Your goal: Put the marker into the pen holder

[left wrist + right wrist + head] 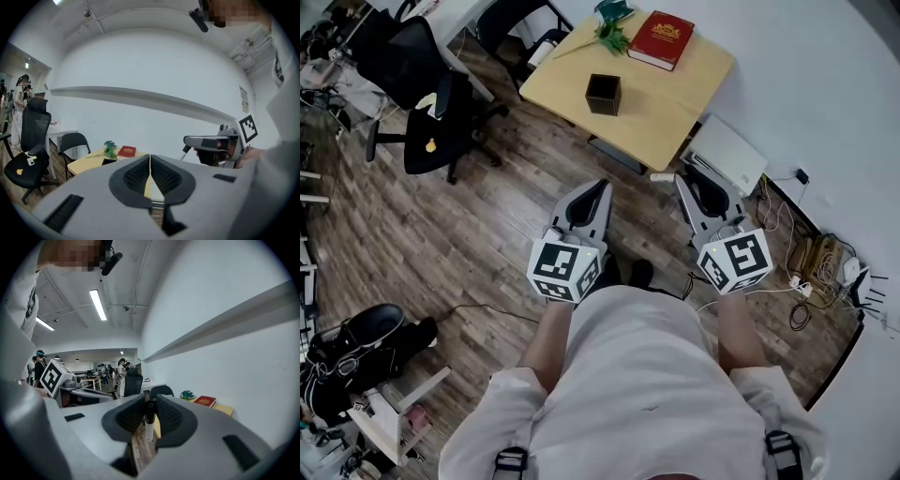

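Observation:
A black square pen holder (603, 94) stands on a light wooden table (694, 70) ahead of me; in the left gripper view the pen holder (108, 161) shows as a dark box on the table (84, 164). My right gripper (682, 178) is shut on the marker (149, 420), a white barrel with a black cap held upright between the pads. In the head view, the marker's white end (663, 176) pokes out left of the tips. My left gripper (602, 185) is shut with nothing in it, its pads meeting in a thin slit. Both grippers point at the table from a distance, over the wooden floor.
A red book (661, 39) and a green plant-like thing (612, 28) lie at the table's far end. Black office chairs (431, 122) stand to the left. A white device (729, 153) and cables (806, 262) lie along the curved wall at right.

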`<state>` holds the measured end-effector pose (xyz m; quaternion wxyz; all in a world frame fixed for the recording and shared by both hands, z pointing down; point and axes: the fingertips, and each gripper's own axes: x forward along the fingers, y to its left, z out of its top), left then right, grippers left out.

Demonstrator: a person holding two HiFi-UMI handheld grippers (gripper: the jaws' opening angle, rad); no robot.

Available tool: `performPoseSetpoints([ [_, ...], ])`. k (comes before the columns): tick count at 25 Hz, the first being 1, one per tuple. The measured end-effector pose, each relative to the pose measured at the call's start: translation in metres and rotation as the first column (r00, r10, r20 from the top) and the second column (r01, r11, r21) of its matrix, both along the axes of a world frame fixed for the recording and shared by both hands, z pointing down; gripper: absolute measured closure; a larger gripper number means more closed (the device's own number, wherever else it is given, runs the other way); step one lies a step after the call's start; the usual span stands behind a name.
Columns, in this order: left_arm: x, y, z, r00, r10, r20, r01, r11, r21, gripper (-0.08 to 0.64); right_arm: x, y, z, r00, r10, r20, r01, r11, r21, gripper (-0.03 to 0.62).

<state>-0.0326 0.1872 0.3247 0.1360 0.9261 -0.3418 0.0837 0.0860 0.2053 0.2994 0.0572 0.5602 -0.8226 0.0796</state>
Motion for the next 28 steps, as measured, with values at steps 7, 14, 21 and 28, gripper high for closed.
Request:
performPoseSetpoints([
  [7, -0.015, -0.044, 0.001, 1.0, 0.0, -0.008, 0.0, 1.0, -0.006, 0.548, -0.011, -0.042, 0.002, 1.0, 0.014, -0.006, -0.014, 1.0, -0.014, 0.52],
  [14, -0.025, -0.089, 0.001, 1.0, 0.012, -0.023, -0.013, 1.0, -0.011, 0.549, -0.021, -0.086, 0.008, 0.999, 0.031, -0.011, -0.031, 0.999, -0.042, 0.52],
  [21, -0.039, -0.131, 0.001, 0.999, 0.038, -0.025, -0.038, 0.999, -0.017, 0.549, -0.034, -0.128, 0.007, 0.998, 0.058, -0.007, -0.058, 0.997, -0.044, 0.52],
  [28, -0.048, -0.169, 0.008, 0.997, 0.076, -0.031, -0.076, 0.997, -0.029, 0.548, -0.045, -0.162, 0.011, 0.995, 0.095, -0.018, -0.096, 0.994, -0.054, 0.52],
])
